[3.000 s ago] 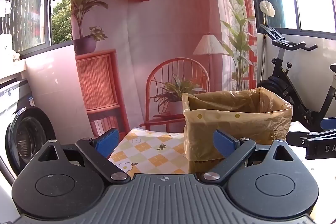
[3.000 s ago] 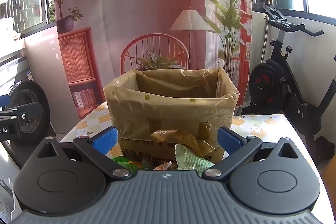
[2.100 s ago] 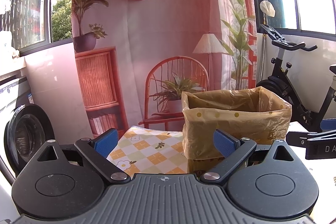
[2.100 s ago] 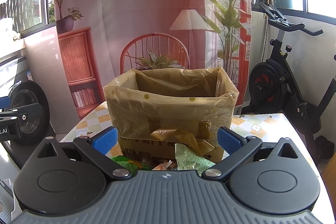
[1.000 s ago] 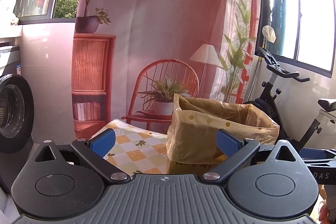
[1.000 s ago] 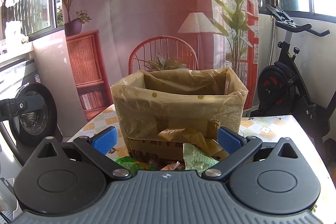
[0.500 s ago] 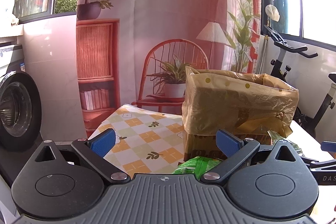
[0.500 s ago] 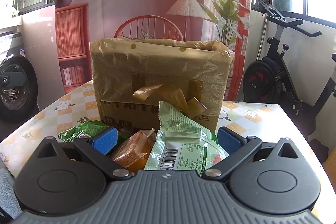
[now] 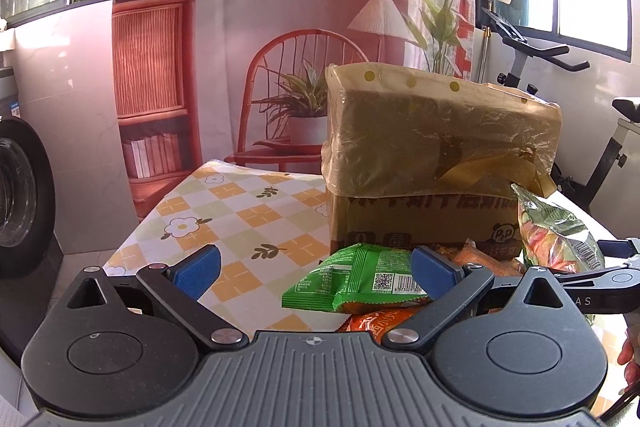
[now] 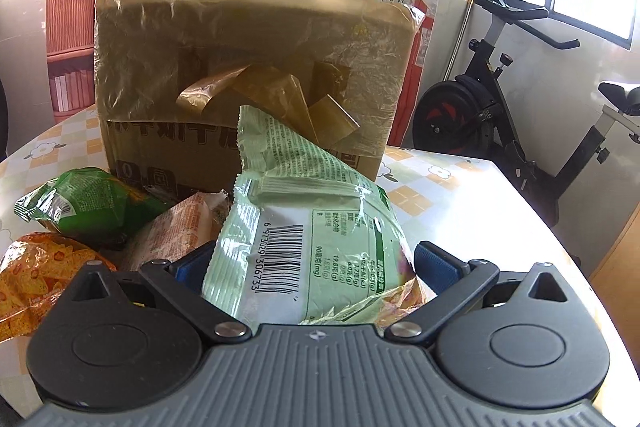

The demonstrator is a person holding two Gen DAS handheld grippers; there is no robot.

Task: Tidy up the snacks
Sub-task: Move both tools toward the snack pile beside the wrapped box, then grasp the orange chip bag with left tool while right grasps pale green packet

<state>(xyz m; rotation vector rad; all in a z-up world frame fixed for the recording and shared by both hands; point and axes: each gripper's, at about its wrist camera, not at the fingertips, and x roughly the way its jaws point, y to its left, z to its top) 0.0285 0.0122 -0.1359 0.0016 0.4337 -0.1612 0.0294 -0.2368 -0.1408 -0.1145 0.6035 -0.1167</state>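
Note:
A cardboard box lined with a yellow plastic bag [image 9: 436,147] stands on the checked table; it also shows in the right wrist view [image 10: 248,67]. Snack packets lie in a pile in front of it. My left gripper [image 9: 314,269] is open, its jaws around the near end of a dark green packet [image 9: 352,283], with an orange packet [image 9: 376,319] below. My right gripper [image 10: 312,263] is open, with a pale green packet [image 10: 312,251] standing between its jaws. A dark green packet [image 10: 88,203] and orange packets [image 10: 36,271] lie to its left.
The table [image 9: 224,223] has a flowered checked cloth and its left edge drops to the floor by a washing machine [image 9: 20,195]. An exercise bike [image 10: 512,99] stands right of the table. The right gripper's finger [image 9: 592,275] shows at the left view's right edge.
Both grippers have dropped and moved forward toward the snack pile in front of the box. The pale green packet now stands between the right jaws; the dark green packet is between the left jaws.

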